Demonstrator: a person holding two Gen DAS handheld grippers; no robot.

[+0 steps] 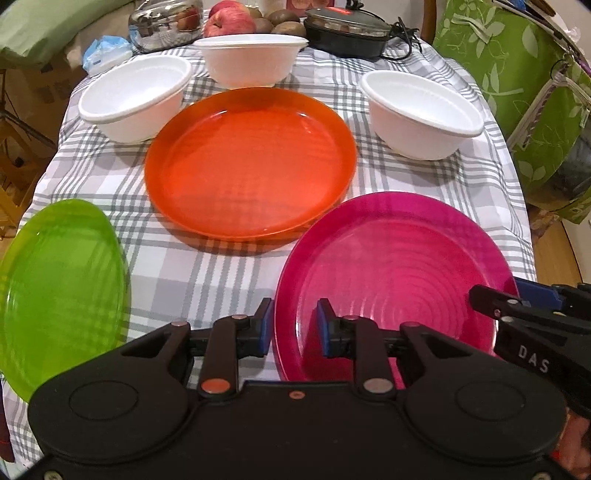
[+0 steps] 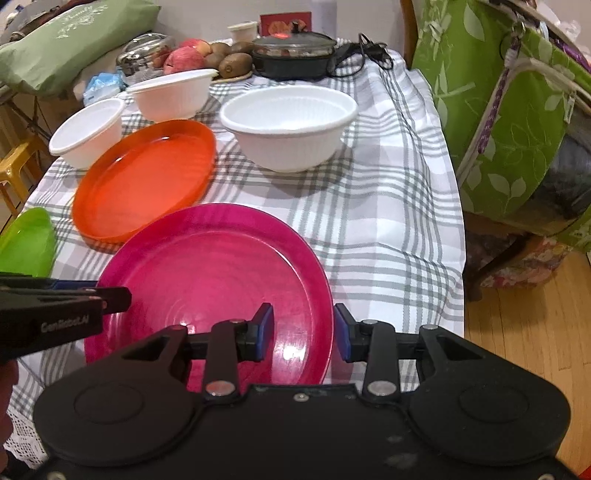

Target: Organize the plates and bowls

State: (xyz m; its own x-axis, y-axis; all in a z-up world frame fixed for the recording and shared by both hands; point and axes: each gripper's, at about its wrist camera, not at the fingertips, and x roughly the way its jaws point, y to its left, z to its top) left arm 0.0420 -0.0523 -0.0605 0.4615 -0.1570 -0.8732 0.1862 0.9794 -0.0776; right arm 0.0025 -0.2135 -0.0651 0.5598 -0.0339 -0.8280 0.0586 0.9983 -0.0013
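While both grippers are hovering low over the near end of a table covered in a grey-and-white checked cloth (image 1: pixel 229 280), a pink plate (image 1: pixel 399 277) is lying flat directly beneath them. Seen from the left wrist, the left gripper (image 1: pixel 295 326) is straddling the plate's left rim, one blue pad outside the edge and one over the plate, jaws apart and not pressing. Seen from the right wrist, the right gripper (image 2: pixel 303 332) is straddling the plate's right rim the same way, its jaws also parted.

Just beyond the pink plate, an orange plate (image 1: pixel 251 166) is sitting mid-table, its near edge close to the pink one. A green plate (image 1: pixel 62 291) is resting at the table's left edge, well apart from the pink plate.

Three white bowls are standing upright farther back: a left bowl (image 1: pixel 135 98), a far bowl (image 1: pixel 251 57) behind the orange plate, and a right bowl (image 1: pixel 421 114). Behind them, apples (image 1: pixel 229 20), kiwis, a shiny metal container (image 1: pixel 164 24) and a black lidded pan (image 1: pixel 347 33) are crowding the far end. Green leaf-patterned bags (image 2: pixel 517 122) are standing beside the table's right side.
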